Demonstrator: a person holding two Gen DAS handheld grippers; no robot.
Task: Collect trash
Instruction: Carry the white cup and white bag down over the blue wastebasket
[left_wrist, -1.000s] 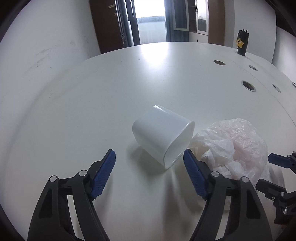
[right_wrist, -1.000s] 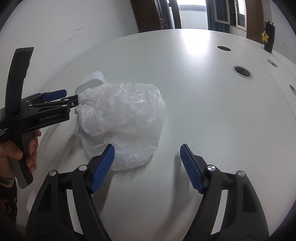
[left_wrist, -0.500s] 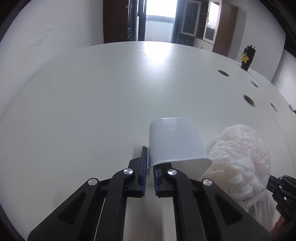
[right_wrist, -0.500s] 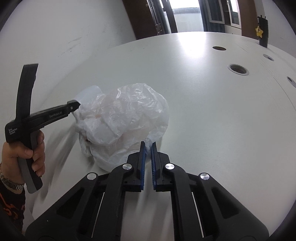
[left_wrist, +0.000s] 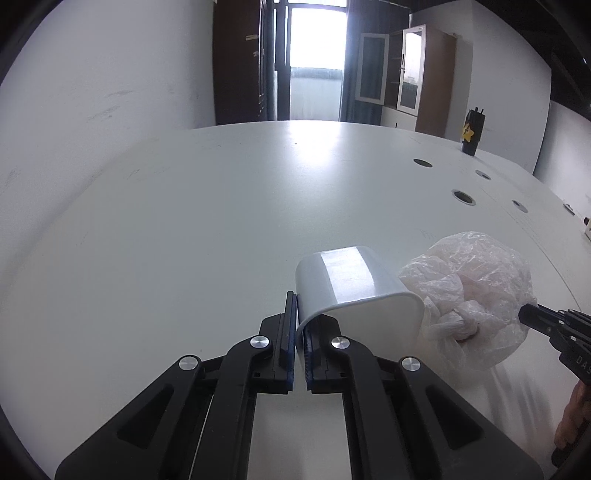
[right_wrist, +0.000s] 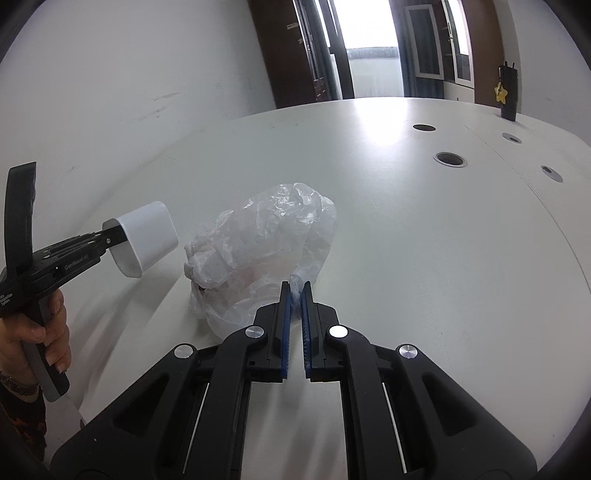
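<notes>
My left gripper (left_wrist: 300, 299) is shut on the rim of a white plastic cup (left_wrist: 351, 280) and holds it lifted and tilted above the white table (left_wrist: 184, 229). The cup also shows in the right wrist view (right_wrist: 144, 236), at the tip of the left gripper (right_wrist: 110, 232). A crumpled clear plastic bag (right_wrist: 258, 243) lies on the table just right of the cup. My right gripper (right_wrist: 294, 291) is shut on the bag's near edge. The bag also shows in the left wrist view (left_wrist: 476, 288), with the right gripper (left_wrist: 532, 314) at its right side.
Several round cable holes (left_wrist: 461, 195) are set in the table at the right. A dark holder with a yellow star (left_wrist: 471, 133) stands at the far right edge. A white wall runs along the table's left. Cabinets and a bright doorway stand behind.
Both grippers closed, the left on the cup's rim and the right on the bag's edge. The left gripper has since lifted the cup off the table and the bag is pulled up slightly.
</notes>
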